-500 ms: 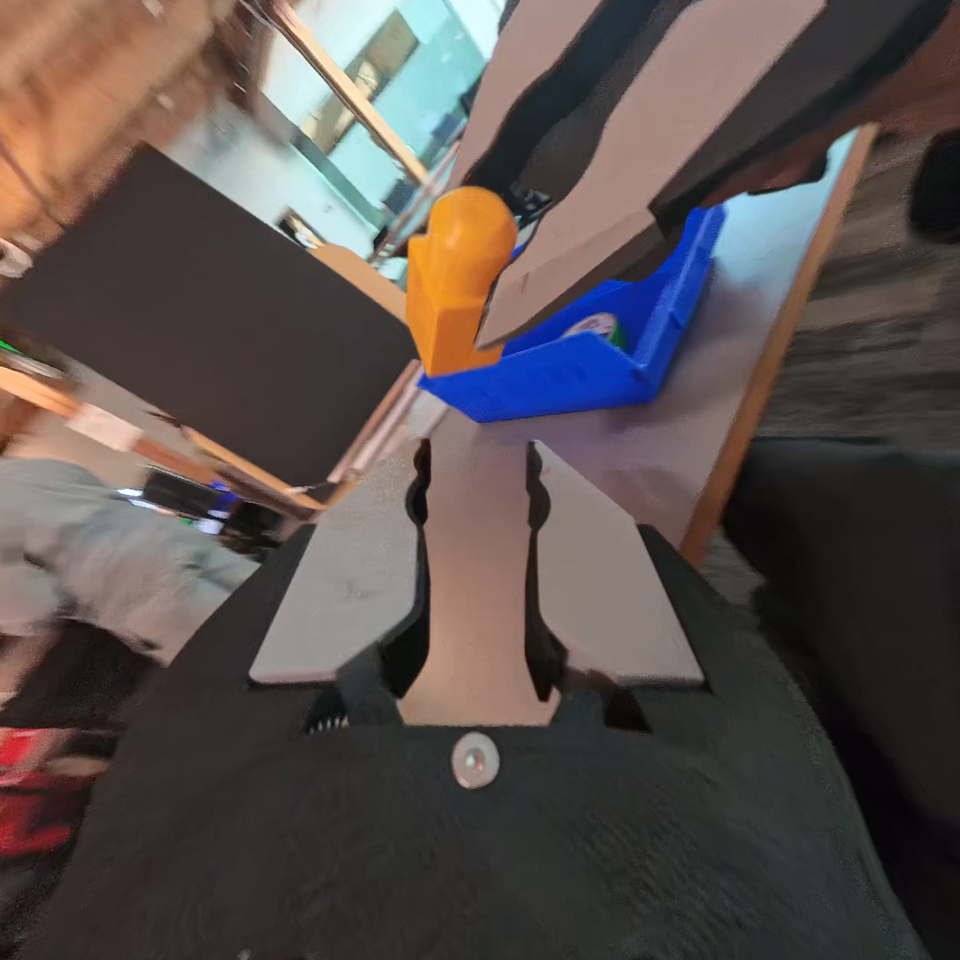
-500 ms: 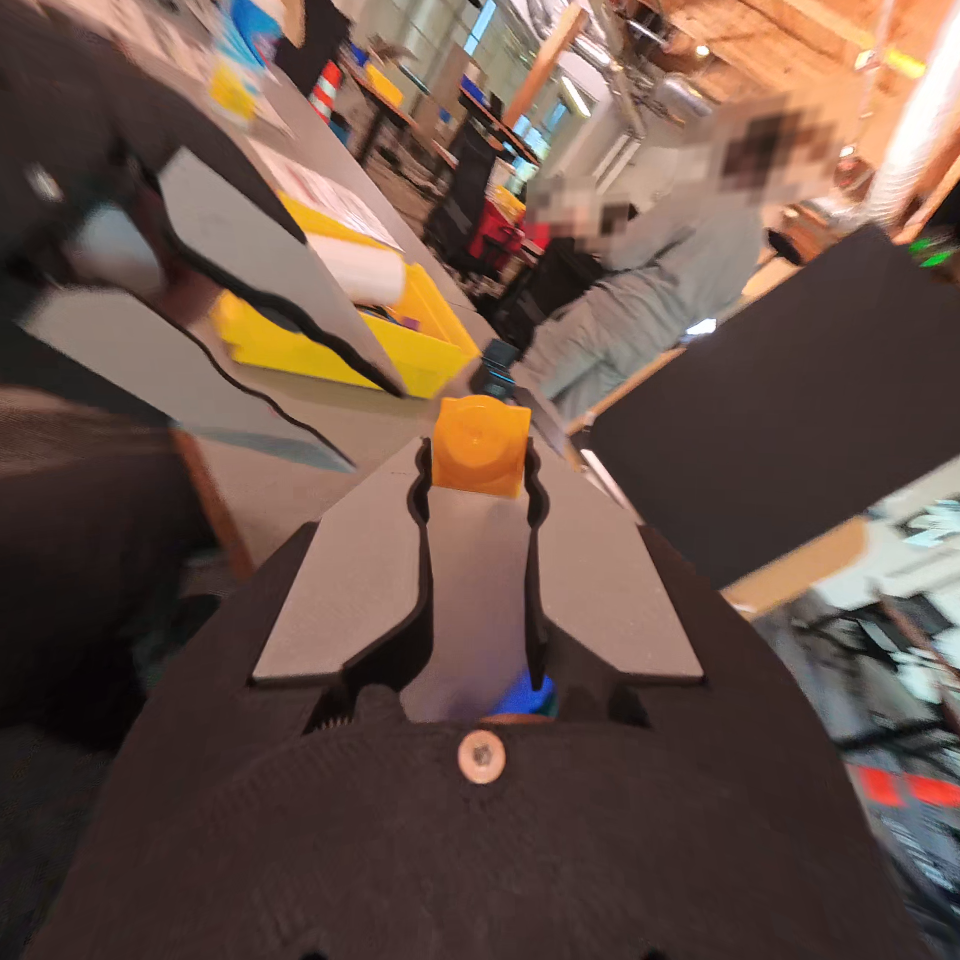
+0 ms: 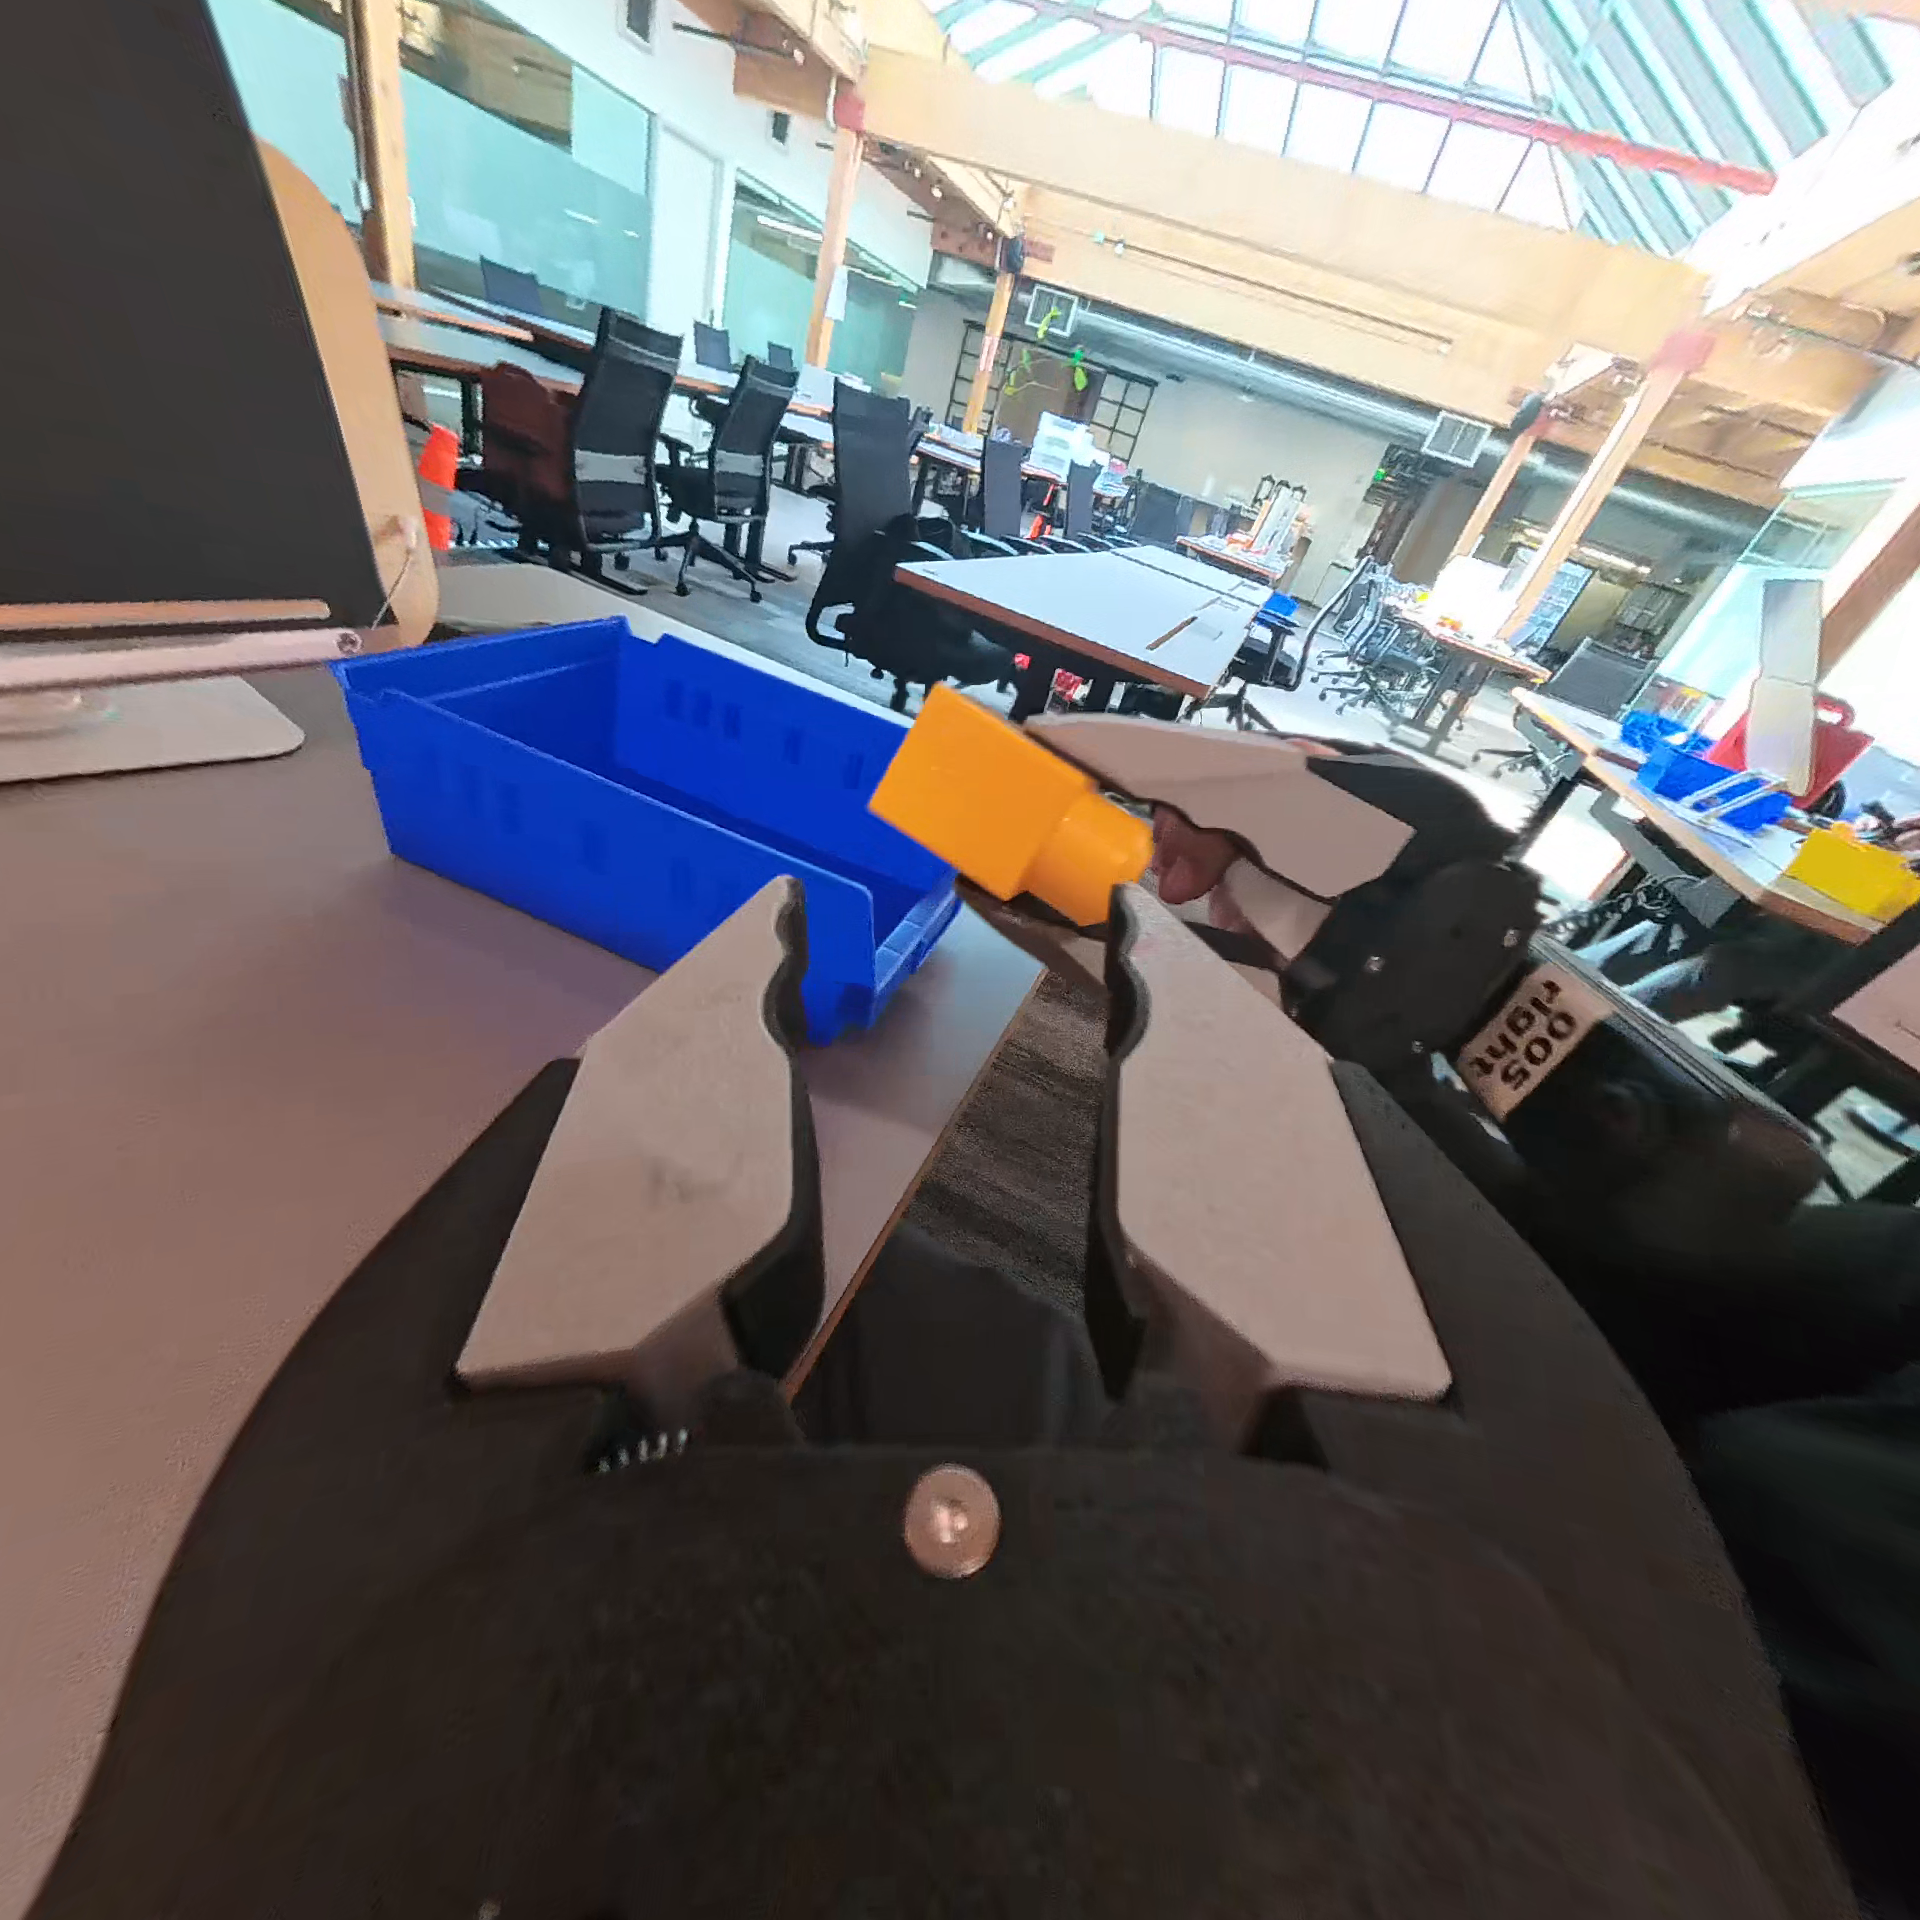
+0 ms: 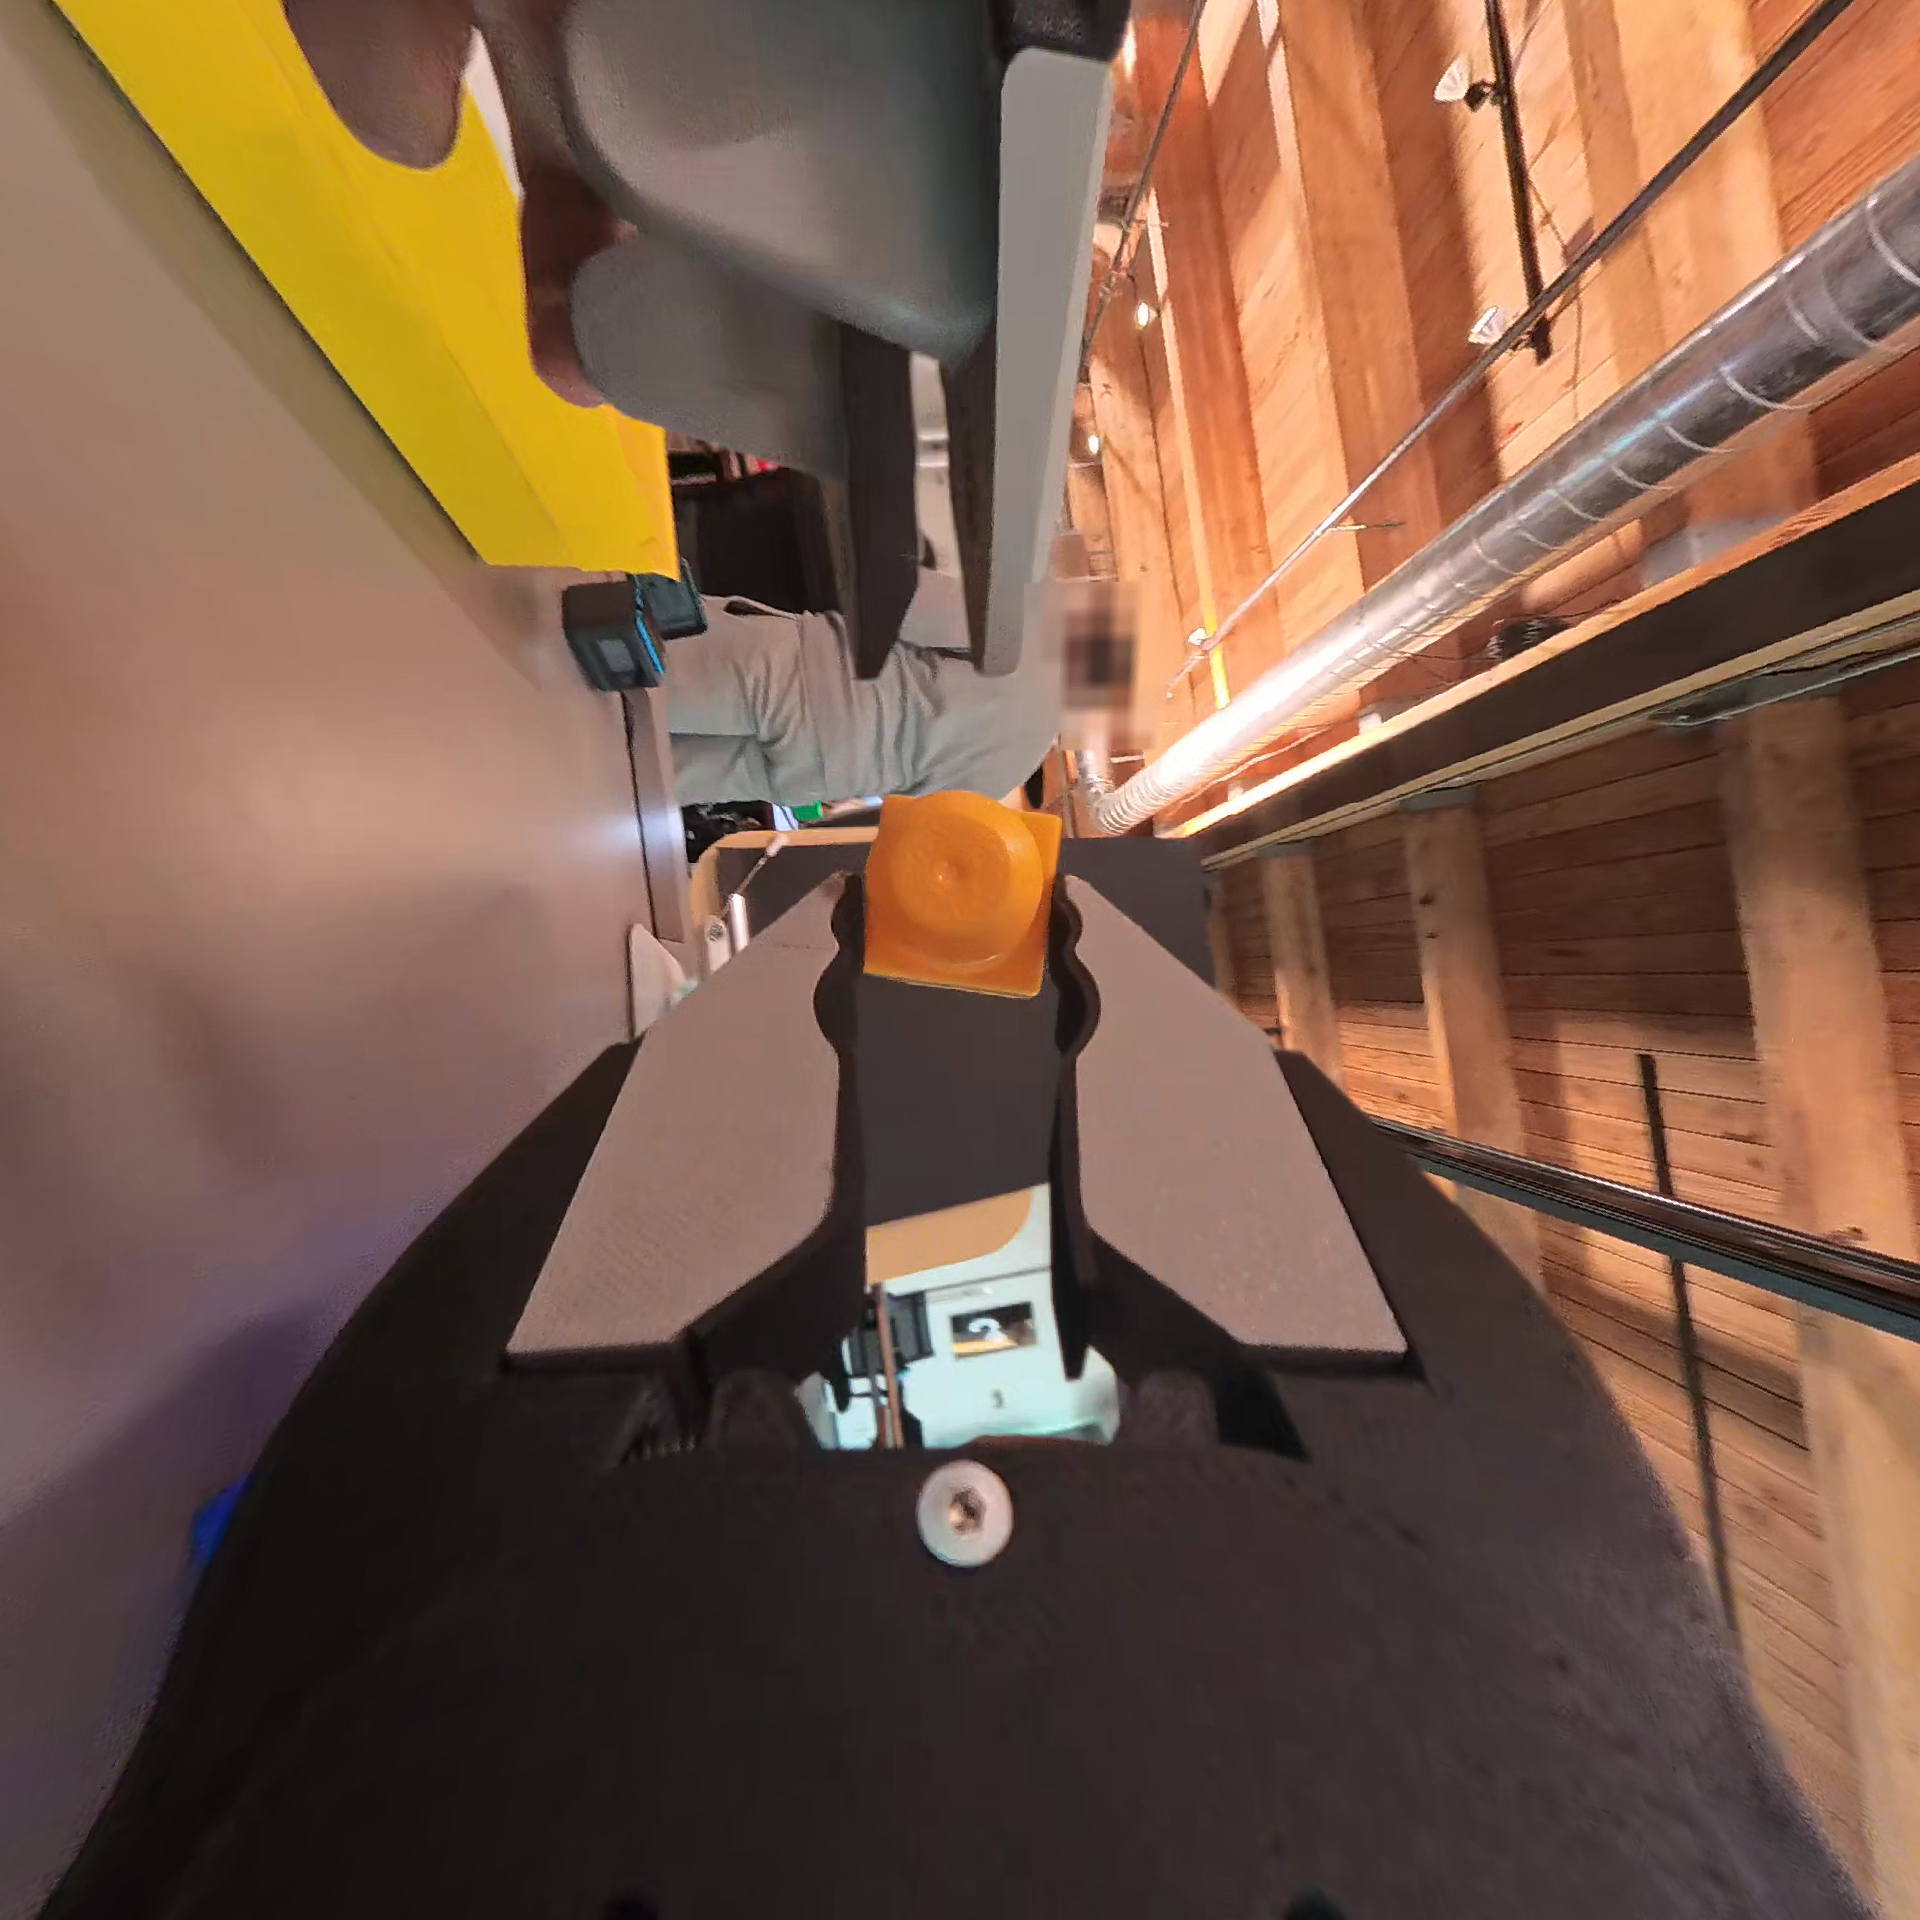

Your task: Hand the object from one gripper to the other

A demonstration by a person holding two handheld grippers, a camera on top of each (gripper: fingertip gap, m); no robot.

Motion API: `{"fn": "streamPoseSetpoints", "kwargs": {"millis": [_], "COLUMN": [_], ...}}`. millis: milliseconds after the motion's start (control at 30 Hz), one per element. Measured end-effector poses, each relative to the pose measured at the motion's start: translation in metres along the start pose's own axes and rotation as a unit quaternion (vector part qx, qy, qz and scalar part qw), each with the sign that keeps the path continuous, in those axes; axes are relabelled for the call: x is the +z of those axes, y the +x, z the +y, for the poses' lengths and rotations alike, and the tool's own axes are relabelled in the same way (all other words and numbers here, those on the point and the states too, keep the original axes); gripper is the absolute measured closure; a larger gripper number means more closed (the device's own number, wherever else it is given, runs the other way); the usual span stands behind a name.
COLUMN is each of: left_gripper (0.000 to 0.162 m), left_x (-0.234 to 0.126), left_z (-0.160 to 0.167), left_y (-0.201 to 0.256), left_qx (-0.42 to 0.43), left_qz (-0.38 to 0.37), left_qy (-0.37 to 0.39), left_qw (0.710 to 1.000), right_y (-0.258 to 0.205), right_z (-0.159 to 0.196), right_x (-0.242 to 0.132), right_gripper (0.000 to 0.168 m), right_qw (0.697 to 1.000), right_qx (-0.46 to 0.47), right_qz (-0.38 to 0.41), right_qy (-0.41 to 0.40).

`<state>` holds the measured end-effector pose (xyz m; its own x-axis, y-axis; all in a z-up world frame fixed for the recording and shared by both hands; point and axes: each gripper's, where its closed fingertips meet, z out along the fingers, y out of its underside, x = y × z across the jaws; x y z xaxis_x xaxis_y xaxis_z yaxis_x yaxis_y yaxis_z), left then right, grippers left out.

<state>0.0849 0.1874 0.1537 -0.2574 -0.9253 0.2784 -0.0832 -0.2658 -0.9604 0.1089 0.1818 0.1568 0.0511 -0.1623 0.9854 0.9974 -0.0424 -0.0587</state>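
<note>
My right tongs (image 4: 956, 925) clamp the orange block (image 3: 1003, 805); left tongs (image 3: 951, 935) gape apart, and closing off-centre might knock it loose.

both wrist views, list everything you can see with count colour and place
orange plastic block with round stud: 1, orange, clamped at right gripper's tips
blue plastic bin: 1, blue, on table, left view
grey table: 1, grey, under bin
yellow plastic bin: 1, yellow, on table, right view
black office chairs: several, black, background
person in grey top: 1, beyond table
left gripper: 1, grey fingers, open, empty
right gripper: 1, grey fingers, shut on block
</note>
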Motion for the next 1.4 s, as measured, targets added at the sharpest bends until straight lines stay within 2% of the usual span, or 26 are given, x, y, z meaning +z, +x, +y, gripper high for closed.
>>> {"fn": "streamPoseSetpoints", "kwargs": {"millis": [167, 367, 533, 667, 833, 900, 1000, 1100, 1167, 1300, 1400], "left_gripper": [0.104, 0.106, 0.104, 0.111, 0.117, 0.119, 0.119, 0.130, 0.130, 0.138, 0.135], "left_x": [0.012, 0.016, 0.006, -0.004, -0.013, -0.015, -0.010, -0.003, 0.003, 0.010, 0.010], "left_z": [0.014, 0.018, 0.007, -0.006, -0.011, -0.012, -0.003, 0.007, 0.015, 0.022, 0.023], "left_y": [0.015, 0.019, 0.007, -0.002, -0.022, -0.018, -0.008, -0.010, -0.006, -0.002, -0.006], "left_qx": [-0.055, -0.059, -0.046, -0.041, 0.042, 0.063, 0.081, 0.103, 0.111, 0.117, 0.110], "left_qz": [0.057, 0.066, 0.046, 0.037, -0.050, -0.054, -0.039, -0.056, -0.049, -0.046, -0.044], "left_qy": [-0.020, -0.025, -0.006, 0.020, 0.017, 0.014, -0.011, -0.031, -0.045, -0.053, -0.056], "left_qw": [0.997, 0.996, 0.998, 0.998, 0.998, 0.997, 0.996, 0.993, 0.992, 0.991, 0.991], "right_y": [0.010, -0.003, -0.009, -0.010, -0.011, -0.015, -0.016, -0.009, -0.007, -0.010, -0.012], "right_z": [-0.002, -0.011, -0.011, -0.018, -0.032, -0.037, -0.041, -0.048, -0.058, -0.058, -0.056], "right_x": [0.003, 0.012, 0.010, 0.005, -0.002, -0.006, -0.010, -0.017, -0.024, -0.025, -0.024], "right_gripper": [0.135, 0.135, 0.135, 0.135, 0.134, 0.135, 0.135, 0.136, 0.136, 0.140, 0.140], "right_qw": [0.995, 0.992, 0.996, 0.997, 0.998, 0.997, 0.995, 0.991, 0.985, 0.988, 0.987], "right_qx": [-0.071, -0.100, -0.080, -0.064, -0.033, -0.008, 0.024, 0.058, 0.079, 0.060, 0.065], "right_qz": [0.061, 0.073, 0.051, 0.036, 0.011, -0.019, -0.046, -0.053, -0.067, -0.076, -0.082], "right_qy": [-0.029, -0.028, -0.004, 0.022, 0.059, 0.076, 0.090, 0.112, 0.137, 0.121, 0.119]}}
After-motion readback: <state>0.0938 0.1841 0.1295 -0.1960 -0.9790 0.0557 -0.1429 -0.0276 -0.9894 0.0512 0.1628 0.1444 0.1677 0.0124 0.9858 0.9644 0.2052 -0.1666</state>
